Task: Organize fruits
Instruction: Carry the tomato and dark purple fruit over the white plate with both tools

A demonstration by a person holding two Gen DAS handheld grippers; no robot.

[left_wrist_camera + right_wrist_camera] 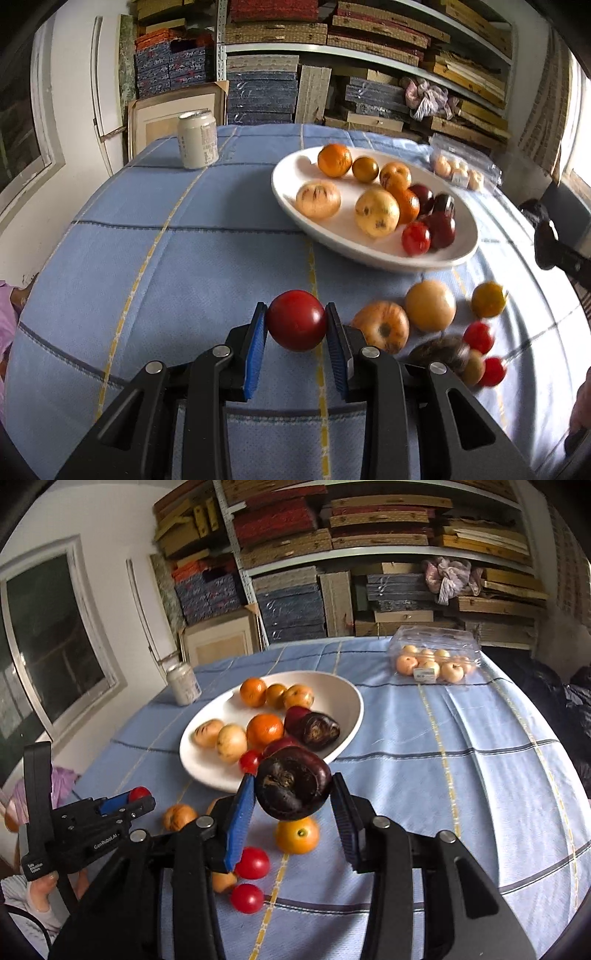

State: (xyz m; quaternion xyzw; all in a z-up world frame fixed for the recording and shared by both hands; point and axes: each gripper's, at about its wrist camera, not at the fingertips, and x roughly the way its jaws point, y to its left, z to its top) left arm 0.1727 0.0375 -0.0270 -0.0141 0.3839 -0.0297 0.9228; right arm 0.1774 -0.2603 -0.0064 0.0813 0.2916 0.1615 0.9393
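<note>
So, both grippers are holding fruit over the blue table.

The table point(424, 738) has a checked blue cloth, and the white bowl point(343, 698) sits mid-table with oranges, pale apples, dark plums and a small tomato in it. Behind it on the left is a can point(197, 140), on the right a clear box point(436, 657) of pale fruit. Loose fruit lies near the bowl's front rim: apples point(430, 304), a yellow tomato point(297, 834), red tomatoes point(253, 864). The left gripper point(296, 321) is clamped on a red plum point(296, 319). The right gripper point(291, 792) pinches a dark, wrinkly plum point(291, 788), lifted above the cloth just in front of the bowl.
</note>
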